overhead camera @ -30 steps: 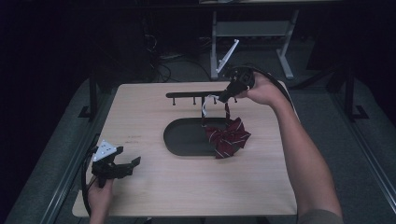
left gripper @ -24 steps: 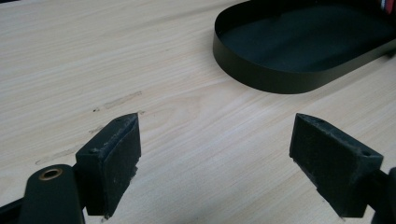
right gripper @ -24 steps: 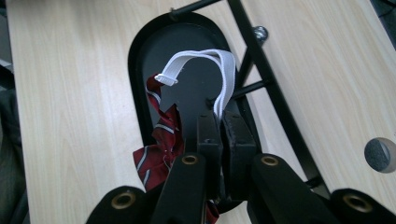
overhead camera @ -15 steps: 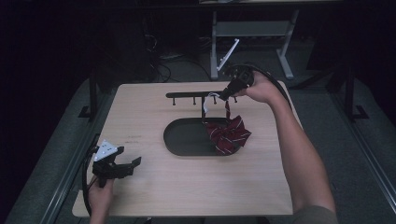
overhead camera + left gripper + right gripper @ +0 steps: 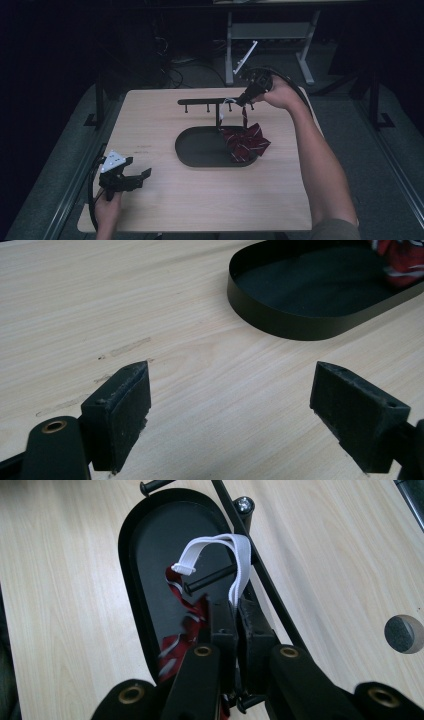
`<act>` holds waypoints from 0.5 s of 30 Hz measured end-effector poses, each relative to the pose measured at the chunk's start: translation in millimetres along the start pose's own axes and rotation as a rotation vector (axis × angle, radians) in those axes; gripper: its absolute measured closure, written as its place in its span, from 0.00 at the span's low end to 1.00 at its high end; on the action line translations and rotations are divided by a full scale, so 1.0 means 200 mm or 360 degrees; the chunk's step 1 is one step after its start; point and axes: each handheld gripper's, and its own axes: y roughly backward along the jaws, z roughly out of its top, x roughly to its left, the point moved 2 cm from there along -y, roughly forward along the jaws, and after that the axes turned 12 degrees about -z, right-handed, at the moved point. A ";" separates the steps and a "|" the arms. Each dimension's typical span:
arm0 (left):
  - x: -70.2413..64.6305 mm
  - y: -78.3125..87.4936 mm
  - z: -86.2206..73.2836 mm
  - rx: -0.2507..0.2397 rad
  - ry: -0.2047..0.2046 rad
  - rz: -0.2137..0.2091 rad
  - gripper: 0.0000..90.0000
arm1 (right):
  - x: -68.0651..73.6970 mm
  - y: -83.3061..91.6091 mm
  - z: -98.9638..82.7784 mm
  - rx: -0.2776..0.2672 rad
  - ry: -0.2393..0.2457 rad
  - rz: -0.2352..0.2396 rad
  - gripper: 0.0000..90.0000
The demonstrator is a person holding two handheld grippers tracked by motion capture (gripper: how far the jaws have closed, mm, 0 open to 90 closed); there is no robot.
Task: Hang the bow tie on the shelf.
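Bow tie [image 5: 246, 142] shifted slightly on black tray [image 5: 195, 152], right hand-held gripper [image 5: 243, 98] clamped on white strap [image 5: 235, 562], left hand-held gripper [image 5: 131, 181] apart, light wood surface [image 5: 200, 205], dark room, metal desk legs [image 5: 229, 45] behind

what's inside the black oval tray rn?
The red striped bow tie lies at the right end of the black oval tray, with the stand's post rising there. The floor under the bow is hidden.

Table: I see a light wooden top [image 5: 200, 210], bare grain with a few faint scuffs [image 5: 127, 346] near the left front.
Round plug: a grey disc [image 5: 404, 634] set in the tabletop.
Behind the table: I make out a grey metal stand [image 5: 270, 35] and dark cables [image 5: 175, 65] on the floor.
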 end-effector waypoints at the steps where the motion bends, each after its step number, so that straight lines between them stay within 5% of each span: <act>1: 0.00 0.00 0.00 -0.0001 0.0000 0.0000 0.18 | 0.00 0.00 0.00 -0.0002 0.0000 -0.0003 0.96; 15: 0.00 0.00 0.00 -0.0002 0.0001 -0.0001 0.18 | -0.02 -0.03 0.00 0.0012 -0.0029 -0.0003 0.95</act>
